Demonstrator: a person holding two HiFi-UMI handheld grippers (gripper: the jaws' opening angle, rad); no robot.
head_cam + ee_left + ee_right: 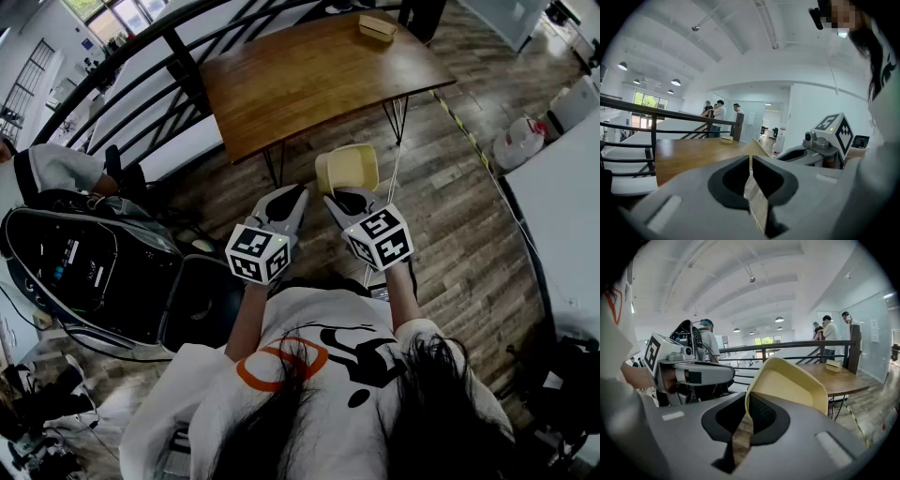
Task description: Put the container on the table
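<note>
Short of the tabletop (pixel 309 75), one held container (pixel 790 385), rim part-hidden, sits clamped in the right gripper (pixel 747 414) jaws. A second container (pixel 377 26) lies on the tabletop. The left gripper (pixel 751 164) jaws are clenched, empty.

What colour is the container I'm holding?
Pale yellow; the container shows best in the right gripper view.

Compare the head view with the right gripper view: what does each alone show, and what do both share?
Only the head view: the black bag on the floor and the right hand-held gripper's own marker cube. Only the right gripper view: people at the railing, a ceiling lamp, that gripper's jaws clamped on the yellow container's rim. Both: that container, the wooden table, the small box on it.
</note>
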